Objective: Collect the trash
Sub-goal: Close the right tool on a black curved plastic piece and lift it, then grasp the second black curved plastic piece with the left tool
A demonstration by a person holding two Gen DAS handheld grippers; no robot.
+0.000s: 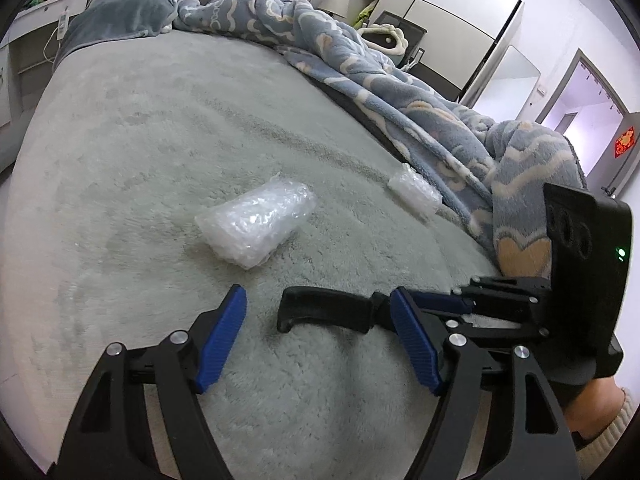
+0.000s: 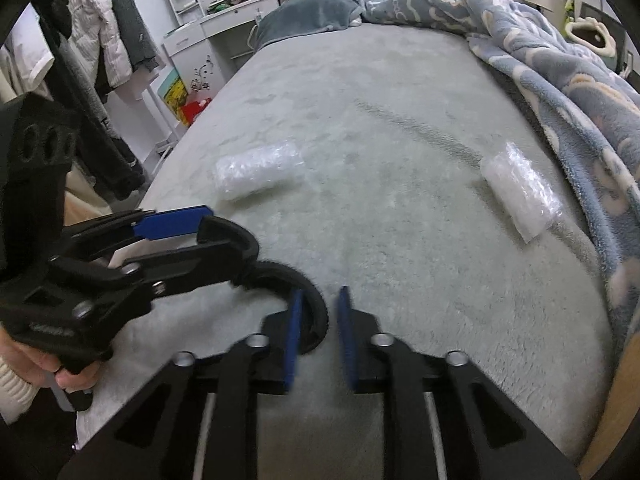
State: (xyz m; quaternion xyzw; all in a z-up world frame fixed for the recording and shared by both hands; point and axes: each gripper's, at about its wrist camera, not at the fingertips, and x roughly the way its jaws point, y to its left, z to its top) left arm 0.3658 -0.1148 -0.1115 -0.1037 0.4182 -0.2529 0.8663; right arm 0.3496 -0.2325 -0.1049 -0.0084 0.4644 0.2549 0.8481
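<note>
Two pieces of trash out on the bed [image 1: 160, 140], both untouched. Larger bubble-wrap roll [image 1: 256, 224] lying flat just ahead of the left gripper [image 1: 318, 312], a little to its left. Smaller bubble-wrap bundle [image 1: 414, 192] farther ahead and off to that gripper's right, tucked close against the edge of the patterned fleece blanket [image 1: 400, 92].

From the right gripper [image 2: 320, 304], the same split reversed: roll [image 2: 258, 170] ahead to the left, smaller bundle [image 2: 520, 192] ahead to the right, well apart from each other.

Left gripper spread wide and empty, pads low over the bedcover, probably set open like this to take the roll across its width. Right gripper nearly together with only a narrow gap between the pads, nothing pinched, held just beside the left one and crossing in front of it. Probably too narrow as it stands for either bundle; would likely need opening before a reach to the smaller one.

Soft plush cover under both pieces, so likely to give under a downward press; light, crinkly plastic apt to slide or crush in a grip.

Blanket heaped along the right side of the bed, grey-blue pillow [image 1: 120, 16] far ahead at the head end.
</note>
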